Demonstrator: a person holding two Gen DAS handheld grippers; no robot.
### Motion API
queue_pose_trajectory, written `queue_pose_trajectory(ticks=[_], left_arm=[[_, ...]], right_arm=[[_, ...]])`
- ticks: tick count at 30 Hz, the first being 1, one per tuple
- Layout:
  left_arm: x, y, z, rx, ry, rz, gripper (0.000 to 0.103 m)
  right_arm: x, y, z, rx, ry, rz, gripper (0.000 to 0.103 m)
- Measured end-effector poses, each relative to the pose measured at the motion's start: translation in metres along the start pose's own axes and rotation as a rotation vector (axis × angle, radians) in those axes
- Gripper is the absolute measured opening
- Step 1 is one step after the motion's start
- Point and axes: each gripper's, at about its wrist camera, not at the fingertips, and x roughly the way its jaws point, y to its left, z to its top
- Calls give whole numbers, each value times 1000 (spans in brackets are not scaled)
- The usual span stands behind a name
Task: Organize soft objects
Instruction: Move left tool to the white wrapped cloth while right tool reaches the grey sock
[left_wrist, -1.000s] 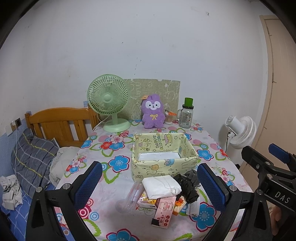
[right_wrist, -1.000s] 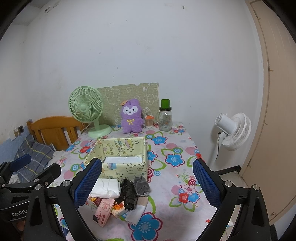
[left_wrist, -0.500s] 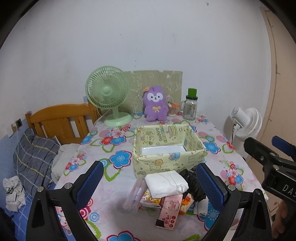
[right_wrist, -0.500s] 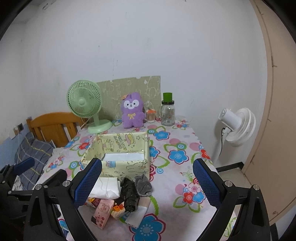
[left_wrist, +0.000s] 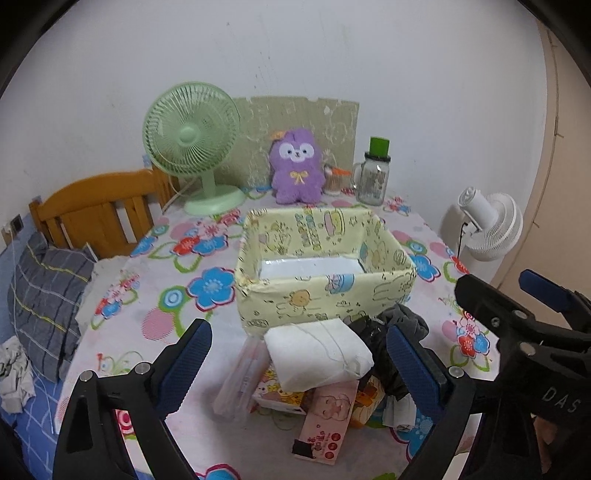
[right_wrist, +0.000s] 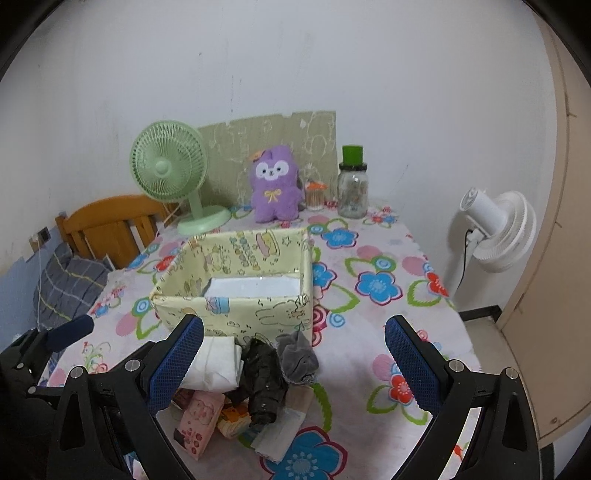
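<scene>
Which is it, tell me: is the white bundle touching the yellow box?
Cannot tell. In the left wrist view the white bundle overlaps the yellow box front wall; the right wrist view hides that spot behind a finger.

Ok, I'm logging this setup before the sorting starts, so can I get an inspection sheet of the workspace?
Surface: table under a flowered cloth.
Job's things: yellow box mid-table, open, nothing soft inside; white bundle, black cloth and grey cloth piled in front of it.
Clutter: pink packet and small cartons under the pile; green fan, purple plush and jar at the back.
Grippers: left gripper closing, nothing between its pads; right gripper open, holding nothing.
Cables: cord at the white fan.
Surroundings: white wall, wooden headboard, striped pillow.
</scene>
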Motion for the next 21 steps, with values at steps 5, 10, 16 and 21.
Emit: queue_pose_trajectory(ticks=[5, 10, 16, 21], left_arm=[[20, -3, -5, -8, 47, -12, 94], [32, -12, -10, 14, 75, -25, 94], [51, -19, -14, 20, 115, -26, 94], [67, -22, -17, 19, 152, -14, 94]], right_arm=[[21, -3, -6, 2, 44, 10, 100], [36, -6, -12, 9, 78, 29, 98], [58, -9, -19, 12, 129, 44, 94], [76, -13, -24, 24, 177, 54, 90]])
